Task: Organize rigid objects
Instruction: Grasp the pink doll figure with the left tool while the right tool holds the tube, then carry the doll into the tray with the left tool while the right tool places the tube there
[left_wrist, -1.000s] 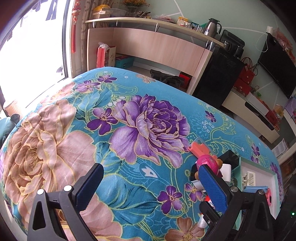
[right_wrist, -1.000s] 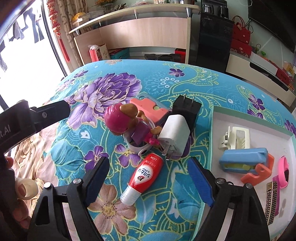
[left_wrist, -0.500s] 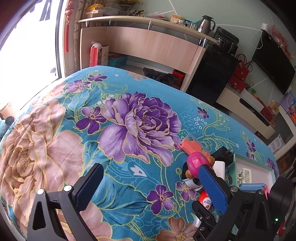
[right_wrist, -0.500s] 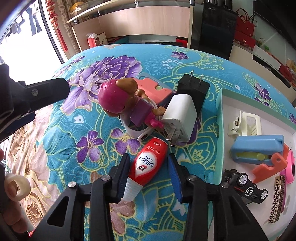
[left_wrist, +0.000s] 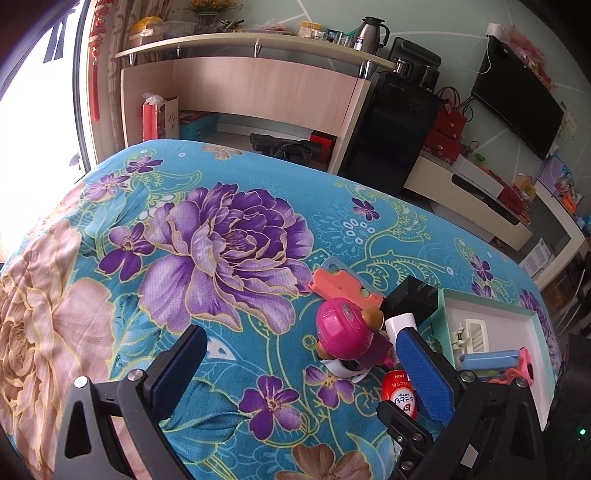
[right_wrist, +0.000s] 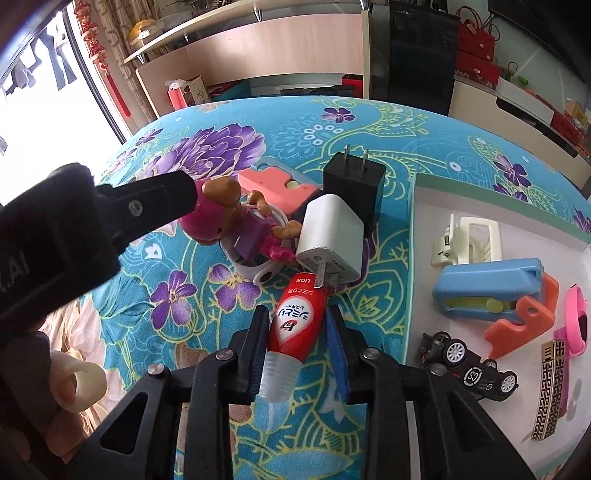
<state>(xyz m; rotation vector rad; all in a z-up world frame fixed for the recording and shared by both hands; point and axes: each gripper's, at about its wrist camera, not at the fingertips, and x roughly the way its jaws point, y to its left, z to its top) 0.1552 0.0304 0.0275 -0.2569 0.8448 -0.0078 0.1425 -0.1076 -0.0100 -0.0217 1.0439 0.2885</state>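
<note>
The right tongs (right_wrist: 297, 332) are clamped on a red LION-branded tube (right_wrist: 295, 314), one pad against each side near its clear cap, the tube lying on the floral cloth (right_wrist: 192, 295) that covers the bench. The tube's far end touches the prongs of a white plug adapter (right_wrist: 330, 243), which leans on a black plug adapter (right_wrist: 354, 184). Just left of them a pink-helmeted toy figure (right_wrist: 236, 229) lies over a white ring-shaped piece, with a salmon-pink foam block (right_wrist: 275, 182) behind it. To the right, a white tray (right_wrist: 424, 229) with a green rim holds a cream clip (right_wrist: 469, 240), a blue foam holder (right_wrist: 491, 284), an orange foam piece (right_wrist: 524, 325), a black toy car (right_wrist: 469, 365) and a gold-patterned bar (right_wrist: 550, 387). The left tongs (left_wrist: 299, 373) hang wide open above the cloth, holding nothing, the right pad just in front of the tube (left_wrist: 400, 393) and near the toy figure (left_wrist: 343, 330).
</note>
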